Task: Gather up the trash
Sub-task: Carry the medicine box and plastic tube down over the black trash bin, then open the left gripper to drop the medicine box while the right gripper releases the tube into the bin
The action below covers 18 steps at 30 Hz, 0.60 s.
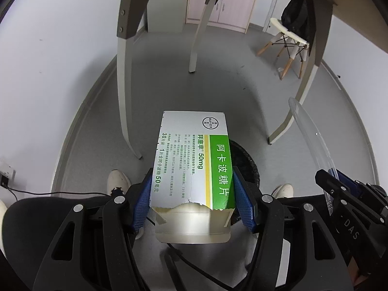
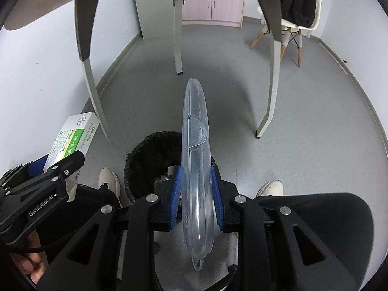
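Note:
My left gripper [image 1: 192,177] is shut on a white and green medicine box [image 1: 191,160] with a torn open end, held above the floor. It also shows in the right wrist view [image 2: 72,143] at the left. My right gripper [image 2: 195,172] is shut on a long clear plastic case [image 2: 196,160], held upright on its edge over the black-lined trash bin [image 2: 145,160]. The case shows in the left wrist view [image 1: 312,135] at the right. The bin [image 1: 245,162] sits on the floor just behind the box, mostly hidden by it.
Grey table legs [image 2: 92,92] stand around the bin, under a tabletop [image 2: 48,0]. The person's white shoes [image 2: 109,179] flank the bin. A white chair [image 2: 298,24] with a dark bag and a pink cabinet [image 2: 213,0] stand at the back.

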Each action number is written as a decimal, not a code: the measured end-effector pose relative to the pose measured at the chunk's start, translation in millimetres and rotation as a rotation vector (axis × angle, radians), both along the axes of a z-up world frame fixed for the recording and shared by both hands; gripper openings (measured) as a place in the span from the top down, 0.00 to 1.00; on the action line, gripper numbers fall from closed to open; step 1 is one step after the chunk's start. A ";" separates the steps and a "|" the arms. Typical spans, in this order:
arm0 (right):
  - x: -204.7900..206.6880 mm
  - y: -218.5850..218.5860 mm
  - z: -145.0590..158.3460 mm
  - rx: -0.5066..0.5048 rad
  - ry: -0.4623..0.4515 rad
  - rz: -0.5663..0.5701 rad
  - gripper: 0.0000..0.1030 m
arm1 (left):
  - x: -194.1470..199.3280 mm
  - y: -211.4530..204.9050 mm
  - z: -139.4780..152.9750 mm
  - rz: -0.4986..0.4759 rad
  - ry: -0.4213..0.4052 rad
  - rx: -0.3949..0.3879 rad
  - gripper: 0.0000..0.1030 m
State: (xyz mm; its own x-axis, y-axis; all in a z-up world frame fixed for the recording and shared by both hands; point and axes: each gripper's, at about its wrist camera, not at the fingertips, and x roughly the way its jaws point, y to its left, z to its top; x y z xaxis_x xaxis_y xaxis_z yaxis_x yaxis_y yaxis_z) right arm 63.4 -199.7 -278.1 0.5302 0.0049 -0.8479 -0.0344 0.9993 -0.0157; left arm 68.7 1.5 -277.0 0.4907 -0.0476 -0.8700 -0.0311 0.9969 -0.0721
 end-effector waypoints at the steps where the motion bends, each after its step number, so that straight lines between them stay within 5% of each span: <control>1: 4.3 0.7 -4.3 0.000 0.008 -0.002 0.77 | 3.6 -0.6 -4.0 0.003 0.006 0.005 0.42; 18: 52.7 7.3 -41.8 -0.043 0.098 -0.009 0.77 | 46.3 -7.9 -50.5 -0.002 0.088 0.006 0.42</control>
State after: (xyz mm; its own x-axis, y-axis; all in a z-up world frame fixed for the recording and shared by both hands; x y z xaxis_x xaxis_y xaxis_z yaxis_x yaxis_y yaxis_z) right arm 116.1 -192.4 -319.8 0.4448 -0.0372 -0.8949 -0.0292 0.9980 -0.0560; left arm 115.0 -6.4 -327.4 0.4121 -0.0429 -0.9101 -0.0356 0.9974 -0.0631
